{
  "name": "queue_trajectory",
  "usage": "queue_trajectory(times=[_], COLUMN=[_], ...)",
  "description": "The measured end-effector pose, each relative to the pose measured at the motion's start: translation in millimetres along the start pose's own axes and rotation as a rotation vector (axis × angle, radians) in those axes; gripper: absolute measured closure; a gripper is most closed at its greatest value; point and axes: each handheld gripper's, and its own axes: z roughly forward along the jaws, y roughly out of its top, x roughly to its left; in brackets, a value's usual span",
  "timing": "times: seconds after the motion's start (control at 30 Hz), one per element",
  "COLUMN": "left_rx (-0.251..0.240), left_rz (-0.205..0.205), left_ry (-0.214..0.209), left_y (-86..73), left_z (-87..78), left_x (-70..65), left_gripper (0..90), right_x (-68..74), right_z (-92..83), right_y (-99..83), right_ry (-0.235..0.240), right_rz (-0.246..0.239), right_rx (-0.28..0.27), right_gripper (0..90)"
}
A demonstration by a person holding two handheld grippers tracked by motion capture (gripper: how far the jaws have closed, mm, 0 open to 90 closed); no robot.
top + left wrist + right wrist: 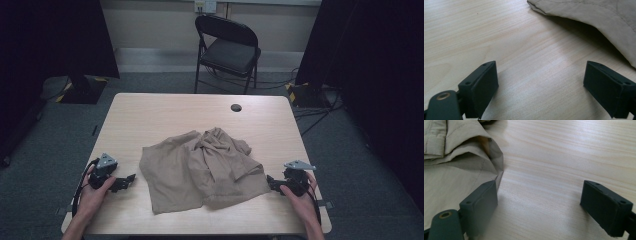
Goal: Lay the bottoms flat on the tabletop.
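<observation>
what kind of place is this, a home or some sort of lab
Likely a lab or recording room, not a home: black curtains flank a bare wooden table, cables run over grey carpet, and a folding chair stands behind.

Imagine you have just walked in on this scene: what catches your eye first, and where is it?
The crumpled tan garment in the middle of the wooden table stands out first. Next come the two hands at the near edge, each holding a black tool: the left tool and the right tool sit on either side of the cloth, both with jaws open and holding nothing. Behind the table stands a black folding chair.
</observation>
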Motion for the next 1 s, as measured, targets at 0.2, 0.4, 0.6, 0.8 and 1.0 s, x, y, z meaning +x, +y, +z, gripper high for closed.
queue_trajectory(times=[0.2, 0.4, 0.6, 0.8, 1.0], left_rx=[0.000, -0.001, 0.000, 0.000, -0.001], left_rz=[0.000, 0.000, 0.000, 0.001, 0.001], left_ry=[0.000, 0.000, 0.001, 0.002, 0.003], left_y=[0.0, 0.0, 0.0, 0.0, 0.0], left_z=[0.0, 0.1, 0.0, 0.1, 0.1], left_x=[0.0, -0.1, -0.1, -0.2, -0.3], left_gripper=[11.7, 11.7, 11.7, 11.7, 11.7], right_x=[0.0, 0.4, 5.3, 11.6, 22.7], right_z=[0.0, -0.3, -5.9, -11.5, -9.0], right_y=[0.0, 0.0, 10.9, 32.0, 52.9], right_ry=[0.000, 0.000, 0.026, 0.073, 0.129], right_rz=[0.000, -0.001, 0.001, -0.011, -0.044], right_rx=[0.000, 0.000, -0.023, -0.078, -0.103], right_gripper=[13.3, 14.0, 18.6, 21.8, 23.6])
